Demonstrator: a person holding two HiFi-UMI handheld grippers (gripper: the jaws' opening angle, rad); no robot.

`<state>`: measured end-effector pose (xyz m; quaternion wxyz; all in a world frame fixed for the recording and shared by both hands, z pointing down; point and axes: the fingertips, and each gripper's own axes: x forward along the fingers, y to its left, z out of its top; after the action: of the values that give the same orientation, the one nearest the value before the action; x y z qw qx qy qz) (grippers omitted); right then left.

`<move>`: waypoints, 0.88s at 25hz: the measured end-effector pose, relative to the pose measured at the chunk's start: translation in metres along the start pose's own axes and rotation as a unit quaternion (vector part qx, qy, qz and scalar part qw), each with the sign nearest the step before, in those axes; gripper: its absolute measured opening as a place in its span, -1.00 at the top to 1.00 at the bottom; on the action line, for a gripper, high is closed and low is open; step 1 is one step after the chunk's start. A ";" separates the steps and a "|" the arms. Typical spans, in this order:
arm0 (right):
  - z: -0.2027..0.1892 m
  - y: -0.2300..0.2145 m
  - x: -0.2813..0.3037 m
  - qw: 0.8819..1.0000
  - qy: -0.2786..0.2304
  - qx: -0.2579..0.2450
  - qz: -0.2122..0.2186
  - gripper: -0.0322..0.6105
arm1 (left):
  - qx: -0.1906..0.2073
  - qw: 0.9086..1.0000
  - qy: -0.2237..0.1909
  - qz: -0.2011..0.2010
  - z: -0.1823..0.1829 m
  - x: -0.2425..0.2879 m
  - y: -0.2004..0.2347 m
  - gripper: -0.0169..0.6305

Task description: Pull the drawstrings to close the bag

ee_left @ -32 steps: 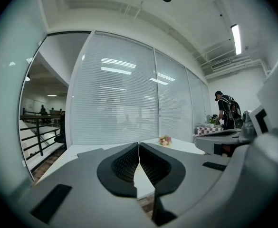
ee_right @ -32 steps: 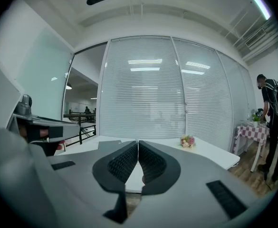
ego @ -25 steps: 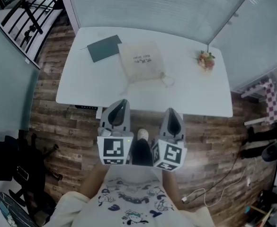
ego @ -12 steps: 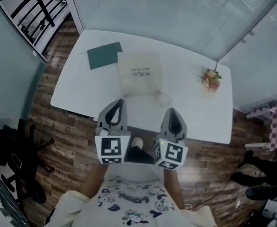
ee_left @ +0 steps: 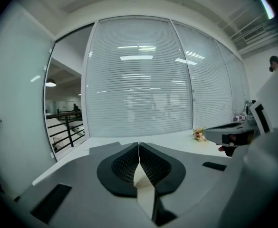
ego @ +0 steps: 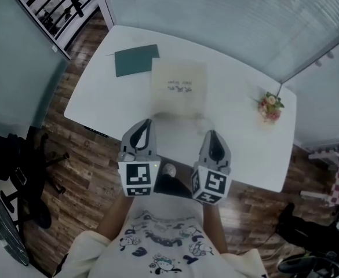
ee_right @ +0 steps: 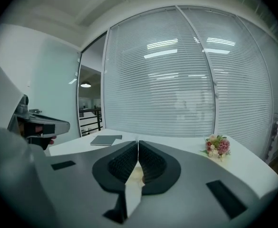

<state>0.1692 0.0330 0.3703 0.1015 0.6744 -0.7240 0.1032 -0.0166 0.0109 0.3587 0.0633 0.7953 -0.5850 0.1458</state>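
A white surface [ego: 99, 103] stands on plank floor [ego: 82, 172] before window blinds [ego: 215, 16], carrying bag [ego: 179, 88], dark folder [ego: 136, 59] and flowers [ego: 270, 106]. Left tool [ego: 145, 123] and right tool [ego: 212, 134] are pressed together at the near edge.

Bench [ego: 99, 97]: white. Drawstring bag [ego: 179, 88]: cream, dark print. Notebook [ego: 137, 60]: dark green. Flower bouquet [ego: 270, 106]: pink, green. Left tool [ego: 148, 123], right tool [ego: 211, 134]: grey, black-and-white square markers. Floor [ego: 94, 172]: brown wood planks.

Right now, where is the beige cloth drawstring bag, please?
In the head view, the beige cloth drawstring bag lies on the white table, just right of the dark green notebook.
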 end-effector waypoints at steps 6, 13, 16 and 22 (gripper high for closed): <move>-0.015 0.004 0.019 0.999 0.024 -0.014 0.018 0.85 | -0.004 0.999 0.041 0.007 -0.028 0.011 0.010 0.82; -0.025 0.012 0.038 0.999 0.046 -0.022 0.017 0.85 | -0.019 0.998 0.059 -0.006 -0.040 0.034 0.017 0.82; -0.031 0.013 0.050 0.998 0.060 -0.023 0.013 0.85 | -0.016 0.997 0.070 -0.017 -0.046 0.047 0.019 0.82; -0.036 0.012 0.071 0.997 0.076 -0.029 0.000 0.85 | -0.022 0.994 0.096 -0.043 -0.064 0.069 0.025 0.82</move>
<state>0.1525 -0.0239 0.4248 0.1752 0.6617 -0.7168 0.1331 -0.0312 -0.0421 0.4388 0.1428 0.8005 -0.5444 0.2059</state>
